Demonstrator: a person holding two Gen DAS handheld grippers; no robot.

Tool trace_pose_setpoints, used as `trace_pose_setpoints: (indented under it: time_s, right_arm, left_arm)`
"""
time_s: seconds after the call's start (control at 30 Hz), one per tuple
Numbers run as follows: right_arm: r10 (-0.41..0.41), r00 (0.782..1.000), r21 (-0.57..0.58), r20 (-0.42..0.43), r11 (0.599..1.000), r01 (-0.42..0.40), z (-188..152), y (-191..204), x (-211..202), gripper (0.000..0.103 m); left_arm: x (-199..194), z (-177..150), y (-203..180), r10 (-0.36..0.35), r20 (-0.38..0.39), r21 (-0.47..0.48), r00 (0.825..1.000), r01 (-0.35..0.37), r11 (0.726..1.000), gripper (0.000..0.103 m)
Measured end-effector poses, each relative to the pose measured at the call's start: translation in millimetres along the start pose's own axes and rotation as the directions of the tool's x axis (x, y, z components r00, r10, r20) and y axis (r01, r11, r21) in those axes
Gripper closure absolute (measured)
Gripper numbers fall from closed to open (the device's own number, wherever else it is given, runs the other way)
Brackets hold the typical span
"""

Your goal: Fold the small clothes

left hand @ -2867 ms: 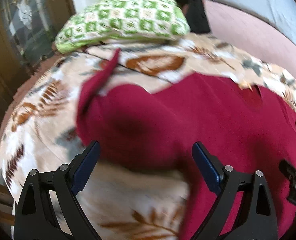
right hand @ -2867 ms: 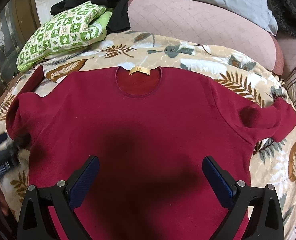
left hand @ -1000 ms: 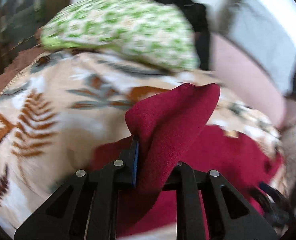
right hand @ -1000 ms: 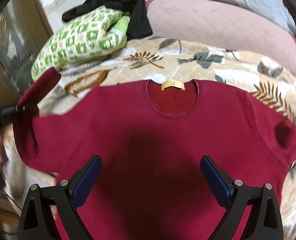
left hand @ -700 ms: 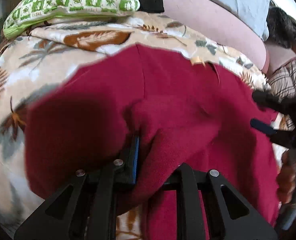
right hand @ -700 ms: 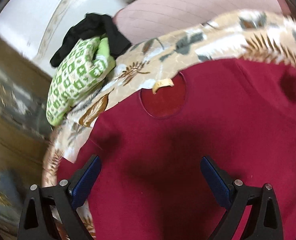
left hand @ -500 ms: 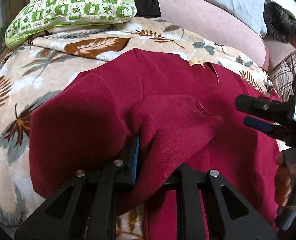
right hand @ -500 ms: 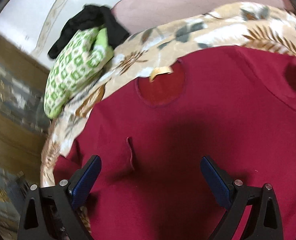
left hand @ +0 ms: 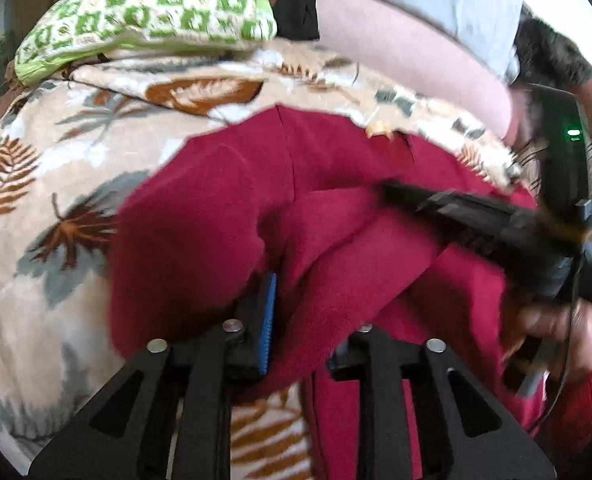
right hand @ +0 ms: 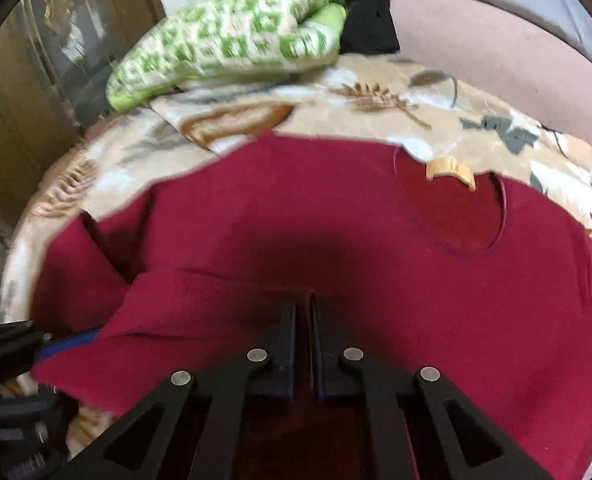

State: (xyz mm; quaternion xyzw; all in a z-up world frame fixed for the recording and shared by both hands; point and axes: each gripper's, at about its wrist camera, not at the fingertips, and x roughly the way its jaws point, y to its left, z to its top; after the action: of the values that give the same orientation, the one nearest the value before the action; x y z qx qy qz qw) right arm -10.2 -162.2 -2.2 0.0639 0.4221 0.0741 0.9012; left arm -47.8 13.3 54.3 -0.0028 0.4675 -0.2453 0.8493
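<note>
Red shirt (right hand: pixel 375 264) on leaf-print blanket (left hand: pixel 56 184): left gripper (left hand: pixel 303 320) and right gripper (right hand: pixel 303 320), jaws clamped on folded-in sleeve (right hand: pixel 200 304); lay flat, square, before releasing.

A beige blanket (right hand: pixel 375 120) printed with brown fern leaves and grey-green leaves covers the bed. At its far left corner lies a cushion (right hand: pixel 232 36) in a green-and-white block pattern, its edge resting on the blanket. A black garment (right hand: pixel 367 20) is bunched just behind the cushion, touching it. A padded pink headboard (right hand: pixel 495 52) curves along the bed's far edge, with a pale grey pillow (left hand: pixel 435 4) leaning above it. Dark wooden furniture (right hand: pixel 24 92) stands beyond the left edge.
</note>
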Motion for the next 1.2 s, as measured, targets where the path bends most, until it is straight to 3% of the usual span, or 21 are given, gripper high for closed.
trace_pose_setpoints:
  time_s: [0.17,0.3,0.37,0.5,0.57,0.63,0.7,0.8,0.87,0.93,1.03,1.07,1.13,1.2]
  right_arm:
    - [-0.120,0.976,-0.037,0.185,0.991,0.129,27.8,-16.8,-80.2,0.096]
    - [-0.295,0.926,0.028,0.233,0.954,0.297,39.7,-62.0,-111.5,0.096]
    - [-0.342,0.916,0.062,0.211,0.940,0.337,35.8,-83.9,-113.2,0.096]
    - [-0.420,0.905,0.121,0.066,0.904,0.410,17.4,-134.0,-74.1,0.096]
    - [-0.481,0.877,0.109,0.008,0.872,0.477,8.9,-148.6,-58.0,0.096]
    - [-0.514,0.858,0.156,0.008,0.848,0.506,4.4,-160.8,-60.5,0.096]
    - [-0.567,0.823,0.202,0.013,0.808,0.554,0.7,-173.6,-72.1,0.096]
    - [-0.556,0.831,0.254,-0.017,0.801,0.541,-0.7,-192.7,-72.4,0.096]
    - [-0.528,0.849,0.236,-0.034,0.821,0.520,1.3,-194.9,-62.3,0.096]
    - [-0.521,0.848,0.217,-0.099,0.820,0.529,3.5,-198.0,-54.8,0.092]
    - [-0.526,0.850,0.303,-0.021,0.807,0.507,-2.5,-198.6,-82.6,0.079]
    - [-0.513,0.858,0.340,0.019,0.811,0.477,-6.9,-196.2,-96.4,0.072]
    - [-0.462,0.886,0.339,0.041,0.840,0.423,-10.4,-189.1,-98.9,0.071]
    - [-0.413,0.910,0.274,-0.018,0.874,0.402,-11.6,-180.3,-78.4,0.071]
  left_arm:
    - [-34.6,4.7,9.7,0.090,0.090,-0.003,0.992,-0.090,0.996,0.077]
    - [-33.8,13.0,17.0,0.118,0.099,-0.035,0.988,-0.115,0.993,0.077]
    - [-26.0,15.2,16.9,0.118,0.086,-0.045,0.989,-0.114,0.992,0.077]
    - [-7.1,19.9,3.9,0.134,0.066,-0.027,0.989,-0.132,0.991,0.077]
    - [0.2,23.3,-3.9,0.125,0.061,-0.019,0.990,-0.124,0.992,0.077]
    - [7.6,27.5,-11.9,0.126,0.060,0.003,0.990,-0.127,0.992,0.077]
    - [17.5,32.3,-18.7,0.134,0.052,0.016,0.990,-0.135,0.991,0.077]
    - [33.9,38.5,-27.9,0.134,0.037,0.025,0.990,-0.135,0.991,0.077]
    - [44.9,42.0,-32.9,0.142,0.028,0.032,0.989,-0.143,0.989,0.077]
    - [57.5,44.6,-36.8,0.161,0.008,0.042,0.987,-0.161,0.986,0.077]
    - [70.6,45.0,-40.3,0.183,-0.006,0.061,0.983,-0.182,0.981,0.077]
    - [75.7,44.7,-41.0,0.193,-0.014,0.069,0.981,-0.191,0.979,0.077]
    - [85.8,43.0,-43.2,0.208,-0.027,0.081,0.978,-0.205,0.975,0.077]
    - [94.0,40.5,-45.8,0.232,-0.035,0.094,0.972,-0.228,0.969,0.074]
